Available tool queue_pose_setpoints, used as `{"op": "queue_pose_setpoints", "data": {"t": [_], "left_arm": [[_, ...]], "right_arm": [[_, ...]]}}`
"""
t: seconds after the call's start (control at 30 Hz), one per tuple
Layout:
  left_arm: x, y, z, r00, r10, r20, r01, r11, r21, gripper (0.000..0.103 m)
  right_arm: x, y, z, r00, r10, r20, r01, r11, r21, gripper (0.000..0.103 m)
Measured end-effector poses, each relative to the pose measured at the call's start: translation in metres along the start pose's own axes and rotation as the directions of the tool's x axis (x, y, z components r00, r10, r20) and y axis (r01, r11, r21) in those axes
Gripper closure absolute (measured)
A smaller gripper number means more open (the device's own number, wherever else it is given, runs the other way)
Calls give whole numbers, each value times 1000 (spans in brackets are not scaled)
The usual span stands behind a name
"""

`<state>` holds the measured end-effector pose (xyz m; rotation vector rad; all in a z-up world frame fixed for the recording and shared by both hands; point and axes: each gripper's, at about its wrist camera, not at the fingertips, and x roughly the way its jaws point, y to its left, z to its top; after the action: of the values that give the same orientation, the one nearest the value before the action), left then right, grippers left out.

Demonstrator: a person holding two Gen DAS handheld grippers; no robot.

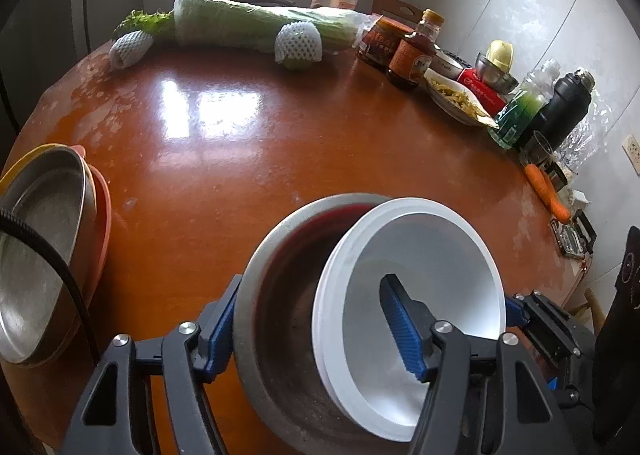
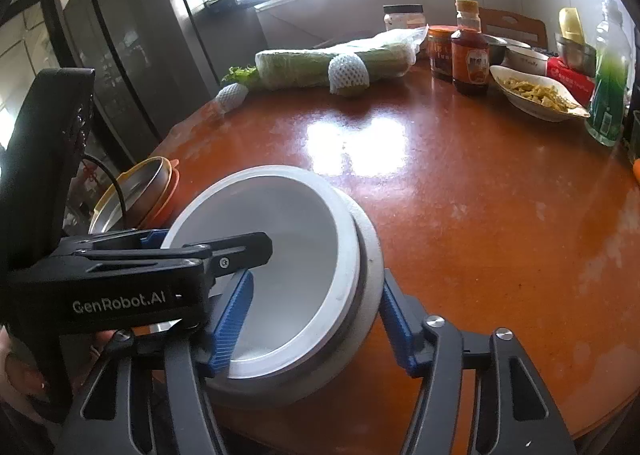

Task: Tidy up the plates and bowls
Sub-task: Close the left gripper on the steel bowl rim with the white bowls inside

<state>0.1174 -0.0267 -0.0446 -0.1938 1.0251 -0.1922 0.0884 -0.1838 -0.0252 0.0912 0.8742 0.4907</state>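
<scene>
White bowl [image 1: 420, 255] tilted inside steel bowl [image 1: 280, 295] on table [image 1: 240, 143]. Left gripper [image 1: 316, 319] and right gripper [image 2: 316, 323] each straddling both rims; pad contact not discernible. Plates [image 1: 44, 247] stacked at left edge.

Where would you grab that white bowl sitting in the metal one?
By its rim, from above. The white bowl leans tilted inside the steel bowl, so its outer wall is mostly hidden there, but its thin lip stands free. One claw finger goes inside, one outside, as the left claw and right claw straddle the rims here.
</scene>
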Motion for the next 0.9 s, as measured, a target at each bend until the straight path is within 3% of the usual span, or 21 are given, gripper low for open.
{"op": "queue_pose_setpoints", "data": {"t": [0.33, 0.5, 0.9], "left_arm": [[-1, 6, -4, 1000, -23, -3, 23, 998, -50, 44], [-6, 8, -5, 1000, -8, 2, 8, 999, -50, 54], [-3, 6, -7, 1000, -5, -2, 5, 999, -47, 55]], "right_arm": [[-2, -1, 3, 1000, -8, 18, 8, 1000, 5, 48], [-3, -3, 2, 1000, -7, 20, 6, 1000, 19, 50], [-7, -3, 5, 999, -19, 36, 18, 1000, 16, 53]]}}
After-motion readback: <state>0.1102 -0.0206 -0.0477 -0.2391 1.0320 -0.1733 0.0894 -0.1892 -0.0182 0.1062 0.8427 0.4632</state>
